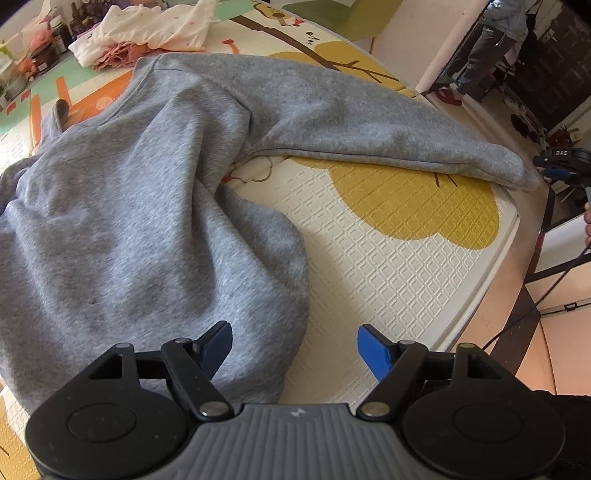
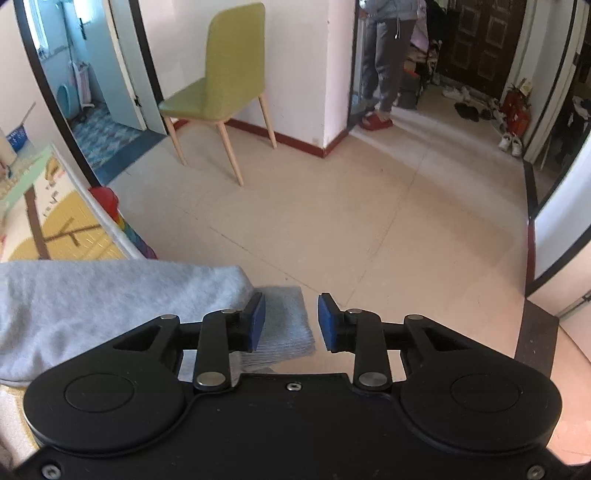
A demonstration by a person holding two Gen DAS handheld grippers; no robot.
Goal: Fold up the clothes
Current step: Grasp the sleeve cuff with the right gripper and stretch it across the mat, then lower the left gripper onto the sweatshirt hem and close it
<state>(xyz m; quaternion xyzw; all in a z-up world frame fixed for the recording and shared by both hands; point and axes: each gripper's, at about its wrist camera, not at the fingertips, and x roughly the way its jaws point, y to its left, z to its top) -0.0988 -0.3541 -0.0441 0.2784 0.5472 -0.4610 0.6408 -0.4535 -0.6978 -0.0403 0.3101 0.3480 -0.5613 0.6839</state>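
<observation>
A grey sweatshirt (image 1: 147, 184) lies spread on a patterned play mat (image 1: 388, 251). One sleeve (image 1: 369, 129) stretches to the right, as far as the mat's edge. My left gripper (image 1: 295, 349) hovers open over the garment's lower right edge; its left finger is above the cloth and its right finger above bare mat. In the right wrist view the sleeve (image 2: 110, 302) ends in a ribbed cuff (image 2: 284, 332) that lies between the blue pads of my right gripper (image 2: 291, 321). The pads stand apart from the cuff and do not press it. The right gripper (image 1: 561, 162) also shows just past the cuff in the left wrist view.
A pile of white and pink clothes (image 1: 147, 33) and several jars (image 1: 44, 55) sit at the mat's far left. Beyond the mat's right edge is tiled floor (image 2: 332, 221), with a green chair (image 2: 221, 85) and a person standing in a doorway (image 2: 388, 55).
</observation>
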